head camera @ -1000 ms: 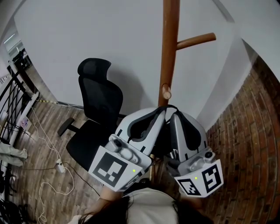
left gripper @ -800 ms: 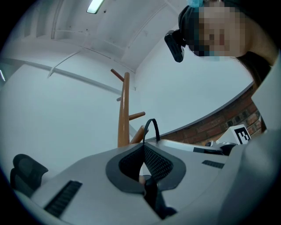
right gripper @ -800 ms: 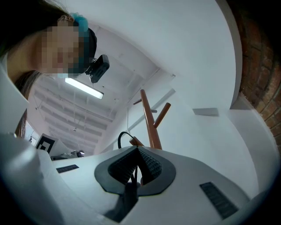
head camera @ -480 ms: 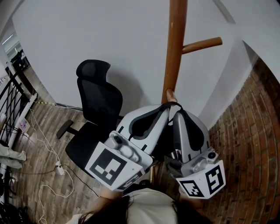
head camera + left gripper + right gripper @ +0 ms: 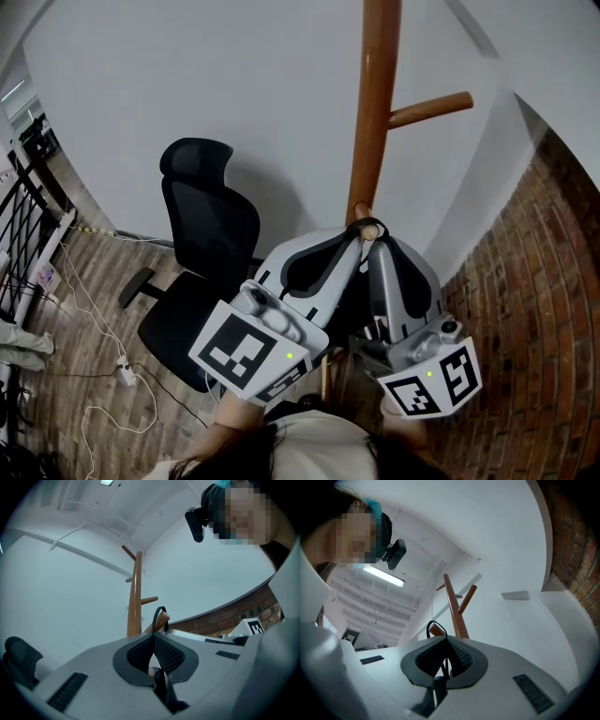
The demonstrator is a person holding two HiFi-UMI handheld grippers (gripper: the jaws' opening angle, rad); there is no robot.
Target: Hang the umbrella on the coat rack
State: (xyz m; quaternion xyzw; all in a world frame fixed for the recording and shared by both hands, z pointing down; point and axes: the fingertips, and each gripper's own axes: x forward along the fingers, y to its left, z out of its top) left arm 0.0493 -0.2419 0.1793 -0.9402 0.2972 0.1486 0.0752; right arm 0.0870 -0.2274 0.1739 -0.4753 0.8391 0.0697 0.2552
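Both grippers are raised side by side, tips close together, just under the lower peg (image 5: 367,228) of the wooden coat rack (image 5: 375,103). In the head view the pole runs up towards 12 o'clock, and an upper peg (image 5: 431,110) juts off it towards 2 o'clock.

The left gripper (image 5: 354,238) is clenched: its own view shows the two ribbed pads pressed together on a thin black strap loop (image 5: 158,615). The right gripper (image 5: 377,244) is clamped on the same loop from the other side, its pads meeting around the strap. The loop arches up out of both pairs of jaws and sits at the rounded end of the lower peg. It looks draped over the tip, though how far along the peg it reaches is hard to tell from these angles.

Below the pinched strap, in the throat of the left gripper, is a dark shape that is probably the top of the umbrella (image 5: 161,688). The rest of it is hidden behind the gripper bodies.

A black office chair (image 5: 202,234) stands at about 9 o'clock from the grippers, against the white wall. A brick wall (image 5: 534,281) fills the 3 to 5 o'clock side. White cables (image 5: 94,356) trail over the wooden floor at 8 o'clock.
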